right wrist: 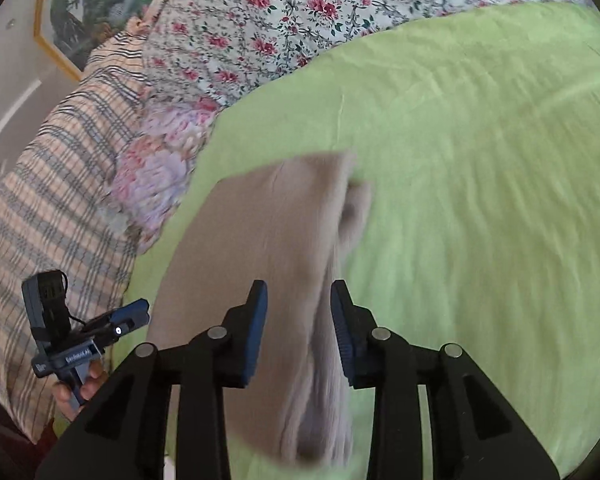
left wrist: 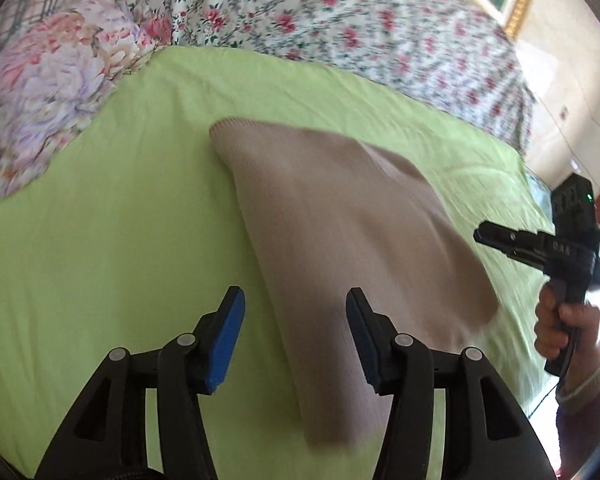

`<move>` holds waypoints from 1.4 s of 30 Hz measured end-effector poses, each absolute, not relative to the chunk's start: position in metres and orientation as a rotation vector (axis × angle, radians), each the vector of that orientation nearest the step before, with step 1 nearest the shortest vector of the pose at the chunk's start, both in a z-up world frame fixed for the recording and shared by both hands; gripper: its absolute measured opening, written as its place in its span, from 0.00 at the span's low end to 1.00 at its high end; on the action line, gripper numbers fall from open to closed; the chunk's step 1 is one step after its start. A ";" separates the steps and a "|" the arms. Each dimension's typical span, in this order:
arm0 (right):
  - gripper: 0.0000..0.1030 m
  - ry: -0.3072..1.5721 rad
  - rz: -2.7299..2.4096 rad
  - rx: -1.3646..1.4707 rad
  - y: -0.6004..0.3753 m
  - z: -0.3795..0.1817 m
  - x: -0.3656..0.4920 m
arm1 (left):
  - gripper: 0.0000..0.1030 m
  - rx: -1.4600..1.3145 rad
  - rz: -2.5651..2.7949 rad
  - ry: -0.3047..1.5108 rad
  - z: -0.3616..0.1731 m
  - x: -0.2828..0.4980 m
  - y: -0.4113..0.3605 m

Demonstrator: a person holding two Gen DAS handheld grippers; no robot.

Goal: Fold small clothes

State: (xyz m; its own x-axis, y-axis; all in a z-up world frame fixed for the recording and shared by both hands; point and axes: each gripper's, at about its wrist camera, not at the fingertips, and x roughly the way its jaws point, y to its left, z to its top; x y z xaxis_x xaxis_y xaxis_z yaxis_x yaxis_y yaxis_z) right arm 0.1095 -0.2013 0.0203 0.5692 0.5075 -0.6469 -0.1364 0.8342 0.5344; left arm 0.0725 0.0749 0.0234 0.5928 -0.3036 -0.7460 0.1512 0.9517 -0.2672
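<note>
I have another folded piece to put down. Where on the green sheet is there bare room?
Bare green sheet lies between the beige knit garment and the peony pillow, and right of the garment in the right wrist view. The floral quilt crowds the far edge.

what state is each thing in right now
beige knit garment: lying on the sheet, partly folded, ungripped
left gripper: jaws open, empty, above the garment's edge
right gripper: jaws open, empty, over the garment
green sheet: spread out, lightly wrinkled
floral quilt: bunched behind the sheet

Beige knit garment on green sheet, left hand-held gripper spread above
</note>
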 end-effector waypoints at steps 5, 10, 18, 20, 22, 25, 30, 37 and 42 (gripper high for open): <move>0.35 0.893 0.370 0.431 -0.200 0.005 0.069 | 0.63 -0.198 -0.262 0.885 0.011 0.009 0.065; 0.37 0.905 0.391 0.443 -0.194 -0.009 0.070 | 0.64 -0.134 -0.232 0.916 -0.005 0.005 0.044; 0.06 0.897 0.424 0.447 -0.182 -0.008 0.077 | 0.42 -0.193 -0.013 0.907 -0.010 0.022 0.055; 0.06 0.831 0.468 0.475 -0.187 0.007 0.068 | 0.19 -0.232 0.008 0.894 -0.007 0.019 0.060; 0.06 0.806 0.458 0.455 -0.189 0.016 0.062 | 0.15 -0.213 0.040 0.902 -0.009 0.015 0.054; 0.05 0.868 0.381 0.351 -0.187 0.005 0.063 | 0.10 -0.187 0.047 0.942 -0.016 0.014 0.045; 0.05 0.945 0.316 0.304 -0.185 -0.020 0.063 | 0.10 -0.233 0.029 0.957 -0.011 0.010 0.048; 0.06 0.971 0.272 0.273 -0.187 -0.031 0.069 | 0.10 -0.265 0.010 0.988 -0.017 0.012 0.051; 0.07 0.981 0.253 0.259 -0.186 -0.032 0.066 | 0.10 -0.287 -0.025 1.005 -0.020 0.018 0.060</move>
State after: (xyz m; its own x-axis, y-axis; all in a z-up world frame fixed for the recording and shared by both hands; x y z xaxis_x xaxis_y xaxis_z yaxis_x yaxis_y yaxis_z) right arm 0.0662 -0.1856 -0.0316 0.5323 0.3254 -0.7815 -0.0934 0.9401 0.3278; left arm 0.0180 0.0603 -0.0201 0.5388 -0.1524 -0.8286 -0.1106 0.9622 -0.2489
